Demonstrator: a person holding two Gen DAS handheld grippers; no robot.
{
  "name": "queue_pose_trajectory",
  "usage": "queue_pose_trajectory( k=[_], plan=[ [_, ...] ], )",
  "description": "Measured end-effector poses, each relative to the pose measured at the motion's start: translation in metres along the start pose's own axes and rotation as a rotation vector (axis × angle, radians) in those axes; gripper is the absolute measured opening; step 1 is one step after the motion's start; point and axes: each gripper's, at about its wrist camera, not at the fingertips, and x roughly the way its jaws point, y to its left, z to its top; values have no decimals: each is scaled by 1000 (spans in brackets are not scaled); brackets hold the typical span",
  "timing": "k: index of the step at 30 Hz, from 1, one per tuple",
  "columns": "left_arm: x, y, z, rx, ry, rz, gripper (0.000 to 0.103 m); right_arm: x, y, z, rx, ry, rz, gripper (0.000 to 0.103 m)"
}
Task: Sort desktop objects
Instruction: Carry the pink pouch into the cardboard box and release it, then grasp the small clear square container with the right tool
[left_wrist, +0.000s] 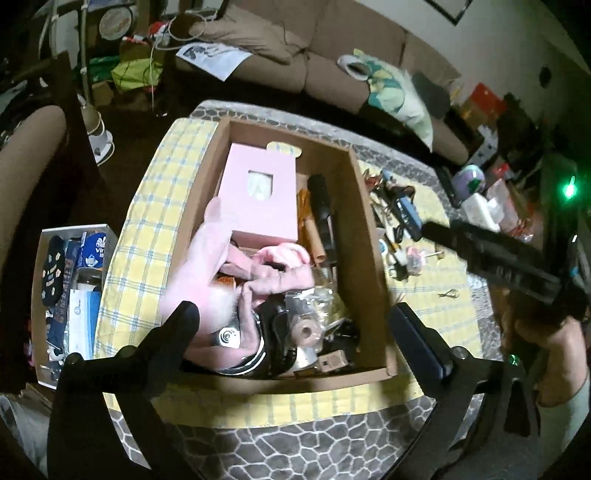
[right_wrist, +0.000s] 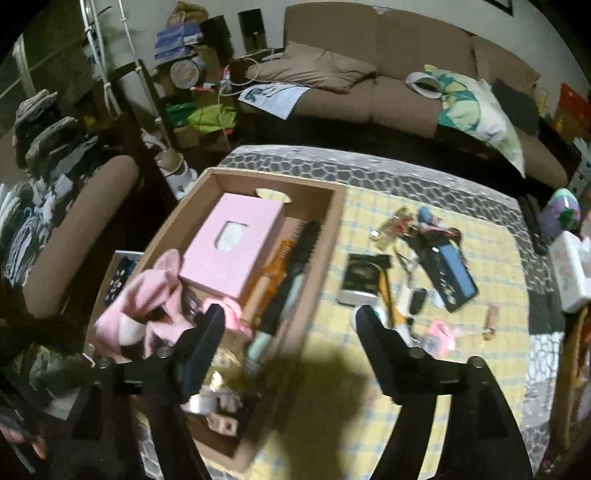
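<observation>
— Both sets of jaws stand wide, do you see? The left gripper (left_wrist: 291, 321) hangs spread over the near end of the cardboard box (left_wrist: 364, 206), nothing pinched between its pads.

— And the right gripper (right_wrist: 290, 321)?

— Open as well, empty, one finger over the box's near corner, the other over the yellow checked cloth (right_wrist: 491, 373) beside it.

— What's in the box?

— A pink carton (left_wrist: 258, 192) with a little window lies towards the far end. A pink plush toy (left_wrist: 221, 266) sprawls in the middle, just under the left fingers. Along the right wall there's a black round hairbrush (right_wrist: 303, 247) beside an orange comb (right_wrist: 280, 254).

— And still out on the table?

— A scatter to the right of the box: a blue case (right_wrist: 452, 278), a small dark-faced packet (right_wrist: 360, 277), something small and pink (right_wrist: 439, 332) near the cloth's edge. A white tissue box (right_wrist: 570, 273) sits at the far right
</observation>
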Motion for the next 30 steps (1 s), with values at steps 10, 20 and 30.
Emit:
queue_pose_trajectory(
  k=[10,20,30],
  plan=[
    [-21,-8,-10,5,-26,33,103,-24,-27,-46,-5,34,-24,93],
    [6,-79,-33,135,-10,15,103,-51,-97,-83,110,20,-51,98],
    [90,-165,-43,195,65,-28,103,-46,-173,-118,124,20,-142,98]
  ],
)
